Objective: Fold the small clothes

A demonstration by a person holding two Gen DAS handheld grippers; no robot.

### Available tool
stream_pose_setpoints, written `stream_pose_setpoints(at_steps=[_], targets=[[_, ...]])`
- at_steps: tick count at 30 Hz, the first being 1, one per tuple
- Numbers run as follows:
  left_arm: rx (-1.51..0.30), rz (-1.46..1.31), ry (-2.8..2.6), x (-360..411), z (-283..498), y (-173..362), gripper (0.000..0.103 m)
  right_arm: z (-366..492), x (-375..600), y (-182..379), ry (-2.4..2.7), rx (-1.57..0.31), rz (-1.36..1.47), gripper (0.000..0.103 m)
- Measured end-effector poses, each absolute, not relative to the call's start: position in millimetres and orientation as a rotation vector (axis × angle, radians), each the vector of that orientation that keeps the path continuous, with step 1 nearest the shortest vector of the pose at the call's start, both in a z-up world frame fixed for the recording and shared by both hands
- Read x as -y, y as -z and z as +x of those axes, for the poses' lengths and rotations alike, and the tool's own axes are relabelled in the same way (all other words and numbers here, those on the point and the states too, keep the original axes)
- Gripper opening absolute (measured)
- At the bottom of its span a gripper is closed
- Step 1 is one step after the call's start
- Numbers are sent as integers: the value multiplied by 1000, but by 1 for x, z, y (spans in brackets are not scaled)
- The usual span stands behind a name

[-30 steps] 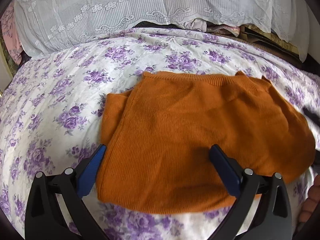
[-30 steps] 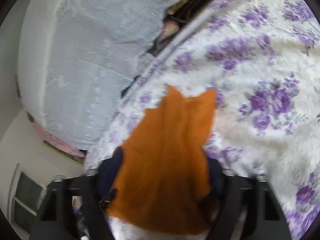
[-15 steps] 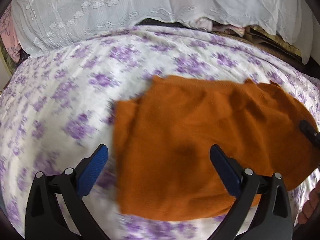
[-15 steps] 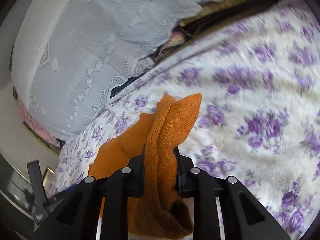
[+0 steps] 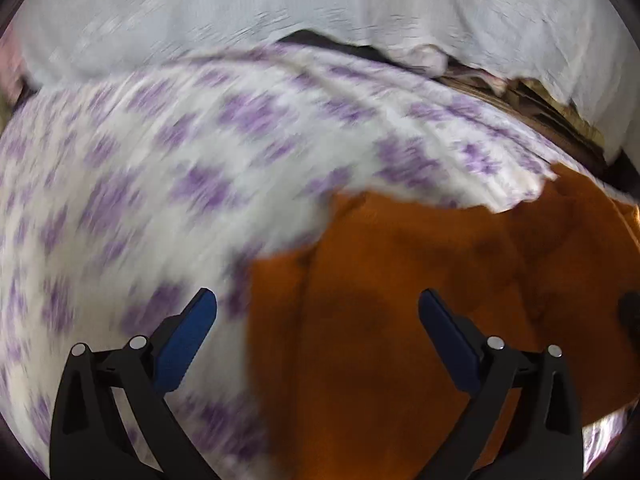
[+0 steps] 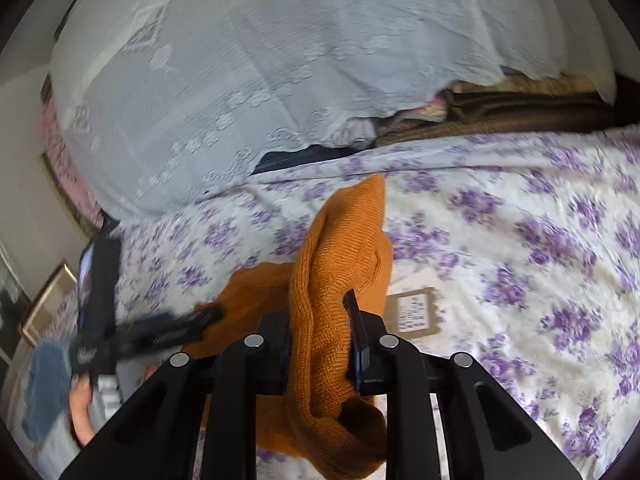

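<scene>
Right gripper (image 6: 320,336) is angled down toward the bed, its black frame filling the near edge of its own view. Jaws are narrow and pinch a bunched fold of the orange knit garment (image 6: 340,264); blue pads press the cloth from both sides. The gathered part stands up out of the jaws and a thick roll hangs below them; the rest trails left and down onto the floral bedsheet (image 6: 520,240)

Left gripper (image 5: 316,320) tilts more steeply downward above the bed. Jaws are spread wide, nothing between the pads; the left blue pad is over sheet, the right one over orange cloth. That view is heavily motion-blurred

In the left wrist view the garment (image 5: 400,320) lies on the right half of the bed, near side, its left edge between the two fingers

The right wrist view shows, at left, the left gripper blurred, with a hand (image 6: 84,408) gripping it. A small cardboard tag (image 6: 414,312) lies on the sheet just right of the lifted cloth. White lace fabric (image 6: 240,60) is heaped along the far side
</scene>
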State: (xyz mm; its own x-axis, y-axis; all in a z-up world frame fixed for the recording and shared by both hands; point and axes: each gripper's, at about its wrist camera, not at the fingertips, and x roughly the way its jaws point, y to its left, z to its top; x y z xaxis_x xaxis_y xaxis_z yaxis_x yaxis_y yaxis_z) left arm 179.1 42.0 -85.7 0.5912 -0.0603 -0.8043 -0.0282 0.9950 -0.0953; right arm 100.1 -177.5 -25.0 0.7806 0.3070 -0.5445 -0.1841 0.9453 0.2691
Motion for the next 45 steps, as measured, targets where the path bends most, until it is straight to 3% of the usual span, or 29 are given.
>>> stream_pose_setpoints(at_steps=[5, 9, 18, 26, 29, 32, 34, 37, 39, 42, 45], targets=[[-998, 48, 104, 15, 221, 81, 98, 99, 151, 20, -301, -637, 163, 22], [-936, 69, 89, 12, 220, 73, 98, 98, 124, 17, -318, -639, 103, 21], [-871, -9, -42, -76, 211, 68, 98, 113, 52, 11, -428, -660, 76, 16], [-967, -118, -88, -132, 206, 113, 98, 120, 7, 73, -496, -839, 28, 16], [-940, -141, -84, -137, 204, 107, 98, 111, -4, 86, -508, -838, -63, 23], [-918, -169, -101, -144, 198, 103, 98, 103, -12, 81, -576, -840, -108, 47], [-884, -177, -99, -147, 188, 95, 98, 91, -11, 73, -618, -817, -169, 47], [-816, -155, -68, -142, 173, 76, 98, 75, 13, 52, -650, -751, -187, 40], [-782, -123, -51, -132, 164, 66, 98, 75, 36, 39, -635, -724, -134, 18], [-758, -72, -4, -109, 157, 58, 98, 90, 71, 28, -527, -693, -53, 9], [-769, 3, 37, -86, 155, 64, 98, 122, 93, 30, -447, -727, 40, 7]])
